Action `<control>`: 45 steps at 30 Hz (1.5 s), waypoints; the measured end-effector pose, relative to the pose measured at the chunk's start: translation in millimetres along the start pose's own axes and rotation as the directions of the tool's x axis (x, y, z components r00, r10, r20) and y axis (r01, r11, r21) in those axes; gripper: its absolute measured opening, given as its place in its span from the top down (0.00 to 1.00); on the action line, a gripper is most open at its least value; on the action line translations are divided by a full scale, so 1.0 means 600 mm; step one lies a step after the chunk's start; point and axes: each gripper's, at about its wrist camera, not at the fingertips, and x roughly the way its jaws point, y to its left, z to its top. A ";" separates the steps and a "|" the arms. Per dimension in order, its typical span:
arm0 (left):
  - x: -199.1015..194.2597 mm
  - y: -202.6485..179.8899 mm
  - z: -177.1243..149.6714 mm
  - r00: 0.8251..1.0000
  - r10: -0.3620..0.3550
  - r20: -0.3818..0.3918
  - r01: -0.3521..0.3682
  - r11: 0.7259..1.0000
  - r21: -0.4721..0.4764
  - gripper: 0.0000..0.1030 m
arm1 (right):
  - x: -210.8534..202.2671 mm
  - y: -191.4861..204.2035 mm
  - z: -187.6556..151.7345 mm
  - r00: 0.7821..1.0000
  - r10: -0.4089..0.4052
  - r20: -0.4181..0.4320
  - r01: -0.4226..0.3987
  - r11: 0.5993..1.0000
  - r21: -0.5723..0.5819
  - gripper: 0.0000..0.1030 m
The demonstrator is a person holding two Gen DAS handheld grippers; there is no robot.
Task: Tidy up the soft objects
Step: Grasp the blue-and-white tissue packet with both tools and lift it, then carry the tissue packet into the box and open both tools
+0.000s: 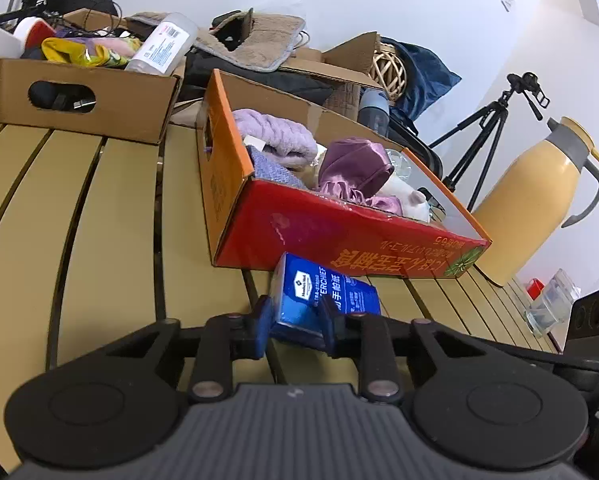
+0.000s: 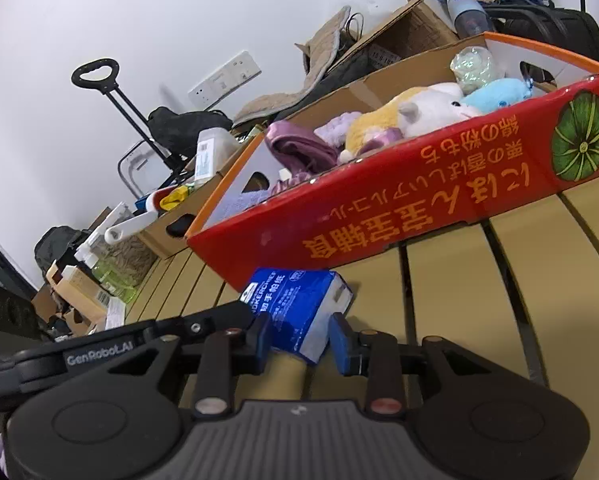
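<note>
A blue tissue pack (image 1: 323,292) (image 2: 295,300) lies on the slatted yellow table (image 1: 99,220), just in front of a red cardboard box (image 1: 339,236) (image 2: 419,200). My left gripper (image 1: 295,322) is shut on one end of the pack, its blue pads pressing both sides. My right gripper (image 2: 299,336) is shut on the other end. The left gripper's black body (image 2: 99,356) shows beside it in the right wrist view. The red box holds a purple satin cloth (image 1: 355,168), a lilac fluffy towel (image 1: 275,132), a white-and-yellow plush toy (image 2: 411,112) and a light blue plush (image 2: 495,96).
A brown cardboard box (image 1: 79,88) with a bottle and mixed items stands at the back left. A yellow thermos jug (image 1: 539,200) stands right of the red box, with glass items (image 1: 547,308) near the table edge. A tripod (image 1: 487,128) and bags lie behind.
</note>
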 end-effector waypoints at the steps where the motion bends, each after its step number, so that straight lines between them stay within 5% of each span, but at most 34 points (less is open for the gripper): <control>1: -0.004 -0.004 -0.002 1.000 0.011 0.006 -0.011 1.000 -0.001 0.78 | -0.001 0.000 0.000 1.000 0.000 -0.001 0.000 1.000 -0.001 0.72; 8: -0.086 -0.053 -0.037 0.995 0.029 0.095 -0.026 0.999 -0.040 0.78 | -0.072 0.041 -0.006 1.000 0.010 0.022 -0.007 0.994 -0.106 0.76; 20: -0.273 -0.216 -0.134 0.966 0.039 0.255 -0.052 0.998 0.043 0.78 | -0.299 0.090 -0.053 0.990 0.104 0.091 -0.085 0.977 -0.197 0.76; 29: -0.326 -0.281 -0.139 0.942 0.002 0.335 -0.038 0.994 0.102 0.78 | -0.400 0.118 -0.046 0.976 0.130 0.176 -0.082 0.963 -0.257 0.76; 36: -0.281 -0.271 -0.051 0.935 -0.030 0.352 -0.016 0.992 0.127 0.78 | -0.362 0.121 0.027 0.967 0.128 0.220 -0.063 0.958 -0.278 0.76; 45: -0.097 -0.165 0.124 0.957 -0.059 0.283 0.061 0.998 0.001 0.78 | -0.164 0.082 0.223 0.988 0.067 0.142 -0.025 0.960 -0.280 0.76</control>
